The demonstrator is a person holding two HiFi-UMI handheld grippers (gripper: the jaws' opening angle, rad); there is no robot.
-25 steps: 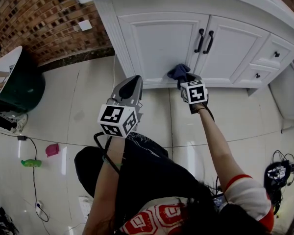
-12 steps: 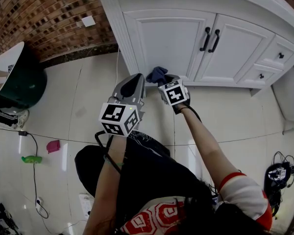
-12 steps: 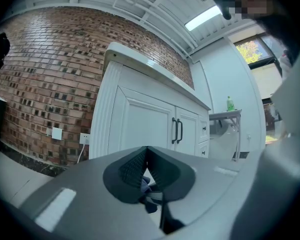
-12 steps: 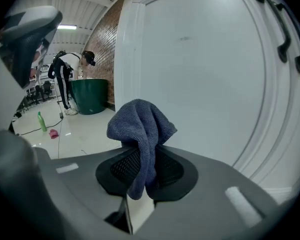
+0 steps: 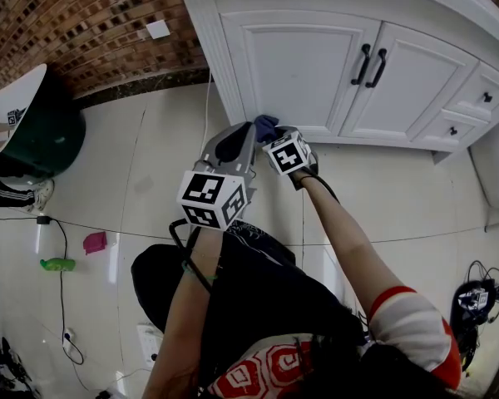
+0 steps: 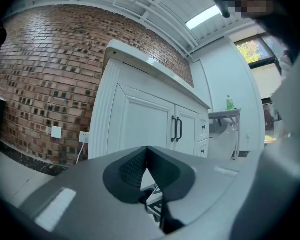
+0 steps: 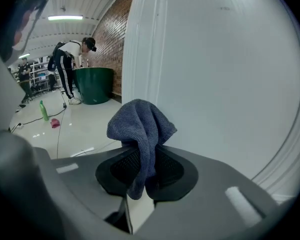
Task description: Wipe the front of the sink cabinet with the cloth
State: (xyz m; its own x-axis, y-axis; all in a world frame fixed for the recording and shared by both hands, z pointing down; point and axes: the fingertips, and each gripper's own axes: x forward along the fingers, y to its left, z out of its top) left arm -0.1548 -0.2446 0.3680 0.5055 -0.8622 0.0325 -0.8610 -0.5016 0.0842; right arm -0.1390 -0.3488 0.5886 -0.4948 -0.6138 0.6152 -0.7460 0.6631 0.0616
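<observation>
The white sink cabinet (image 5: 308, 65) has two doors with black handles and drawers at the right. My right gripper (image 5: 270, 135) is shut on a dark blue cloth (image 5: 264, 126), which presses against the bottom left corner of the left door. In the right gripper view the cloth (image 7: 140, 129) bunches above the jaws against the white door panel (image 7: 225, 74). My left gripper (image 5: 233, 144) is held just left of the right one, above the floor, shut with nothing in it. The left gripper view looks at the cabinet (image 6: 140, 129) from the side.
A brick wall (image 5: 83, 23) runs left of the cabinet, with a wall socket (image 5: 158, 29) and a cord. A dark green tub (image 5: 41, 131) stands at the left. A pink item (image 5: 94, 241) and a green bottle (image 5: 58, 263) lie on the tiled floor; cables at the right (image 5: 474, 298).
My right gripper has slid the cloth leftward along the bottom of the cabinet front, from under the door handles to the left door's lower left corner. The left gripper stays in place.
</observation>
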